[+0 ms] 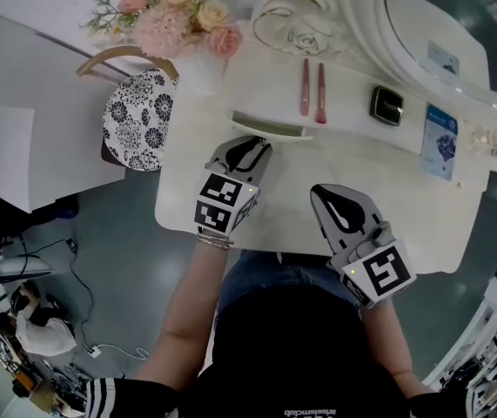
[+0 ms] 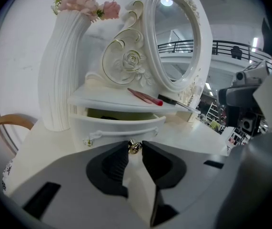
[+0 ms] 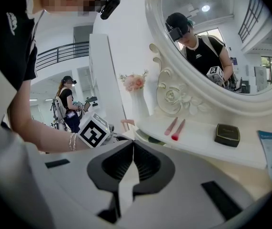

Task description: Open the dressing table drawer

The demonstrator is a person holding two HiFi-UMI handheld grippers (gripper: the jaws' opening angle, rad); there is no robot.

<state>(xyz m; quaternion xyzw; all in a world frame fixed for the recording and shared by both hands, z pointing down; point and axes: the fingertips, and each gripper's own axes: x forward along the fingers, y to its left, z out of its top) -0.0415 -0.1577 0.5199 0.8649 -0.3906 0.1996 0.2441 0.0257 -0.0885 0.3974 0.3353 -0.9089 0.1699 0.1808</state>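
Gold drawer knob [image 2: 135,148] sits pinched in left tool [image 2: 135,143], jaws barely apart; right tool [image 3: 133,144] closed, empty.

Bright even light; sharp; fisheye edges dark.

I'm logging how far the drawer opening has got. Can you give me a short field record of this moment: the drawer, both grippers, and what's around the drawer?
drawer: partly pulled out, inside showing
left gripper: fingers closed on the drawer knob
right gripper: shut, empty, over the tabletop, apart from the drawer
shelf above drawer: two pink sticks, dark compact
beside drawer: white vase with flowers
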